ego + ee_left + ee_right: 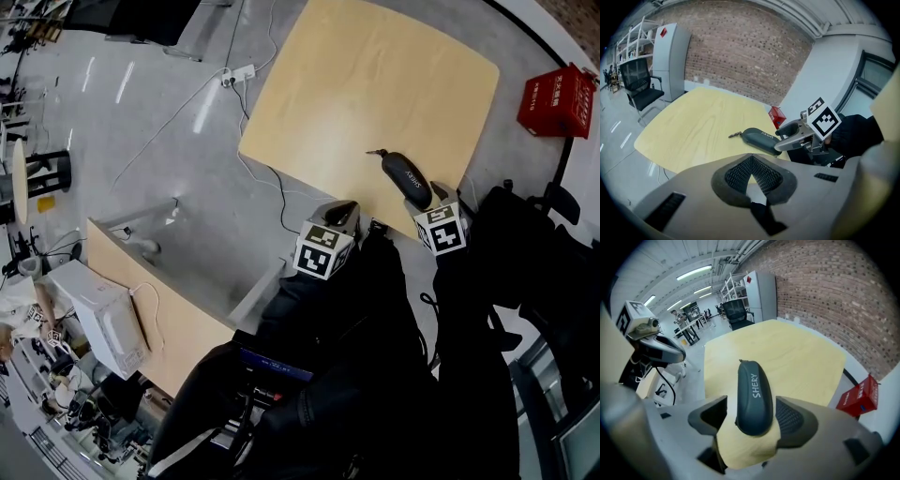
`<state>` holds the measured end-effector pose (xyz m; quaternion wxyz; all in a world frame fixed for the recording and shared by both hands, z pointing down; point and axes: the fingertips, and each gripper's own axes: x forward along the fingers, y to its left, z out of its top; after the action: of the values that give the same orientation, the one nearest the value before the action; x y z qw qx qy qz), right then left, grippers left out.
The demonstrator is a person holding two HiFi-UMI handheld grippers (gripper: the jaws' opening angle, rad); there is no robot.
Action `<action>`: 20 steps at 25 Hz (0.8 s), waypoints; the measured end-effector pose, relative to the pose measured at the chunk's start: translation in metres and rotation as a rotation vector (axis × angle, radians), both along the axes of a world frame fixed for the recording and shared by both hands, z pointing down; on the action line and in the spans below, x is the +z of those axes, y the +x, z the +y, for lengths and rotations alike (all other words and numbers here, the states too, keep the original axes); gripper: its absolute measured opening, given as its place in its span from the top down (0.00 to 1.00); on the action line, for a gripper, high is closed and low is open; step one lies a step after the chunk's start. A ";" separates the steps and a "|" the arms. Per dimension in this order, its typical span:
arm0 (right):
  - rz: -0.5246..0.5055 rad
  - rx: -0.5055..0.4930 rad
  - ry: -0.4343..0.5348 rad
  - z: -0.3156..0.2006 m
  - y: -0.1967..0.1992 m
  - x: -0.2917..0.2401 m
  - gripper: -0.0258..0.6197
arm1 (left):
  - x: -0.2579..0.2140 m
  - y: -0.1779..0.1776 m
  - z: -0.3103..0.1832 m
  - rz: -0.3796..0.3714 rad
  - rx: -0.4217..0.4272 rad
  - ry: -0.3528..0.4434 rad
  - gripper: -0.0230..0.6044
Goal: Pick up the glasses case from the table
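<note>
The dark grey glasses case [405,176] lies on the pale wooden table [375,84] near its front right edge, a small zip pull at its far end. My right gripper [439,199] stands open astride the case's near end. In the right gripper view the case [754,397] lies lengthwise between the two pads, which do not press on it. My left gripper [339,214] hangs just off the table's front edge, left of the case; in its own view the pads [751,161] meet, holding nothing. That view also takes in the case [759,139] and the right gripper [794,133].
A red box [557,101] sits on the floor beyond the table's right side. A white cable and power strip [239,73] lie on the floor at the left. A second wooden surface [159,309] with a white device [108,323] stands at lower left. An office chair [640,86] stands beyond the table.
</note>
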<state>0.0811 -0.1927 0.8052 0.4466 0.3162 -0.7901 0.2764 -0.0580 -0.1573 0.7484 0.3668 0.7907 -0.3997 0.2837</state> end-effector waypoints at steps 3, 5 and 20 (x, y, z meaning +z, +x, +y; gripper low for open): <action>0.042 -0.032 -0.044 0.000 0.001 0.016 0.42 | 0.000 0.001 0.002 0.011 0.003 -0.020 0.96; 0.065 -0.051 -0.066 0.000 0.002 0.025 0.42 | 0.001 0.000 0.002 0.008 0.005 -0.027 0.96; 0.134 -0.067 -0.118 0.003 0.003 0.054 0.42 | 0.009 -0.012 0.011 0.004 -0.012 -0.029 0.96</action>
<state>0.0839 -0.1899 0.8592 0.5254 0.2804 -0.7508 0.2857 -0.0697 -0.1465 0.7570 0.3806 0.7834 -0.3996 0.2858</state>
